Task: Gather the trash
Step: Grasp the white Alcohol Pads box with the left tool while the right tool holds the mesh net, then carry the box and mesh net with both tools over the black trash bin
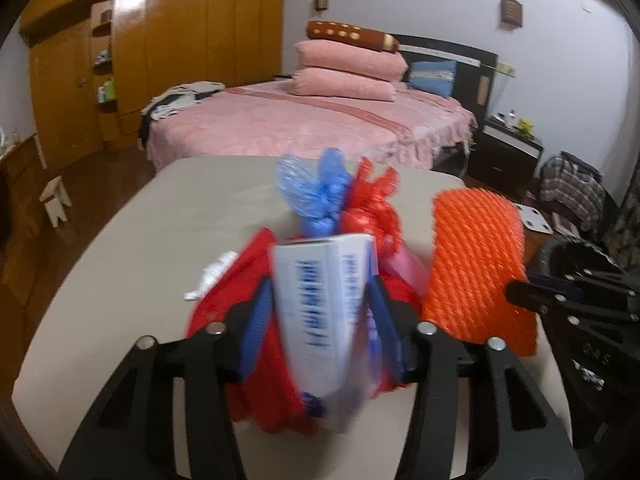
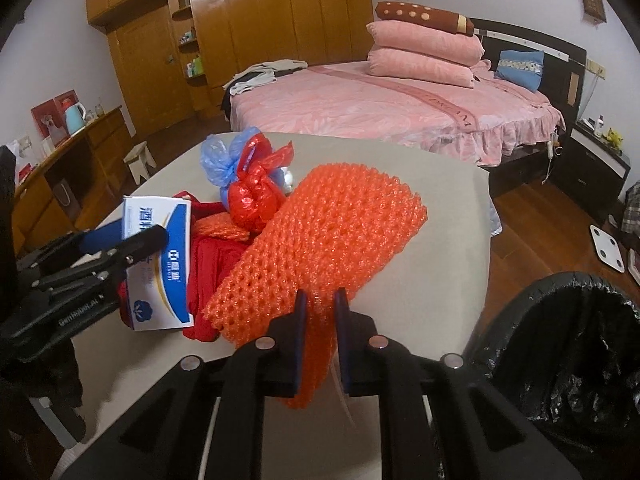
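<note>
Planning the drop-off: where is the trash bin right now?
The black-lined trash bin sits at the lower right of the right wrist view, on the floor beside the table's right edge, just right of the right claw.

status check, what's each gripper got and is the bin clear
Left gripper shut on white box. Right gripper shut on orange foam net. Black-lined bin open to the right, nothing blocking. Knotted bags on table.

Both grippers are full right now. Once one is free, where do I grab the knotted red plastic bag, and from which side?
Take the red plastic bag by its twisted neck, just below the flared tails and above the bulging body; that is its narrowest part. Come from above, since the blue bag crowds its far side and the orange foam net its right.
</note>
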The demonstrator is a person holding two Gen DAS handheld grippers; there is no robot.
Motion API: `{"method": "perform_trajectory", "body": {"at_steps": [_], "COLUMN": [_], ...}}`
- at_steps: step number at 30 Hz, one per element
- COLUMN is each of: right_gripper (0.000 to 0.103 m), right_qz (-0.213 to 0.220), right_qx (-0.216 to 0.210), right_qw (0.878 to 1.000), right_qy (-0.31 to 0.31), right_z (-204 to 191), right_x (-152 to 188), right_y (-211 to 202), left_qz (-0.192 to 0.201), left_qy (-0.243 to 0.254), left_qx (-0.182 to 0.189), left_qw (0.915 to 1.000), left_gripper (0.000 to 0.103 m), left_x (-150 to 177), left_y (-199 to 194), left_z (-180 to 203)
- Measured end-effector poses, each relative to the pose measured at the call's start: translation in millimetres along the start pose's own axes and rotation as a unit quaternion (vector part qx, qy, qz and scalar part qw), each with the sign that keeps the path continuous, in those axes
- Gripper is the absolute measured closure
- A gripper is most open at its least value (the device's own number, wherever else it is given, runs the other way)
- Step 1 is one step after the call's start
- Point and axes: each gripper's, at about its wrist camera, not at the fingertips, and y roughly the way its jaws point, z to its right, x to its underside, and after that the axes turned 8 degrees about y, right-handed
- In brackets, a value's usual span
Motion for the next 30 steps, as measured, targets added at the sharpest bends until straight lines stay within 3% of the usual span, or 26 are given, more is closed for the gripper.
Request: {"method": "perform_trajectory", "body": {"at_steps": [5, 11, 12, 14, 15, 21, 30], "right_gripper": [0.089, 0.089, 0.089, 0.089, 0.089, 0.089, 0.089], "right_qz": [-0.002, -0.002, -0.001, 0.0, 0.002, 0.028, 0.055], "right_qx": [0.002, 0.006, 0.007, 0.006, 0.006, 0.005, 0.002], "right_qw": [1.0, 1.0, 1.0, 1.0, 1.0, 1.0, 0.998], "right_qy": [0.004, 0.013, 0.015, 0.016, 0.016, 0.013, 0.019], "right_z": [4.8, 13.2, 14.3, 16.3, 17.0, 19.9, 29.0], "right_x": [2.2, 0.1, -0.3, -1.2, -2.2, -7.3, -6.5], "right_y": [-1.3, -0.4, -0.5, -1.9, -3.9, -25.9, -70.1], "left_qz": [-0.006, -0.017, -0.021, -0.023, -0.022, 0.014, 0.038], "left_qy": [0.001, 0.0, 0.0, 0.001, -0.002, -0.001, 0.004], "left_qx": [0.027, 0.027, 0.028, 0.036, 0.039, 0.026, 0.043], "left_qw": [0.9996, 0.9995, 0.9994, 0.9991, 0.999, 0.9996, 0.9983], "left_gripper": [0.061, 0.057, 0.058, 0.073, 0.074, 0.074, 0.074], "left_x": [5.4, 1.0, -0.9, -1.3, -2.0, -6.4, -23.1], "left_y": [2.6, 18.8, 21.8, 24.4, 23.8, -9.8, -56.9], "left_z": [13.1, 14.6, 15.5, 17.5, 19.0, 25.1, 53.5]}}
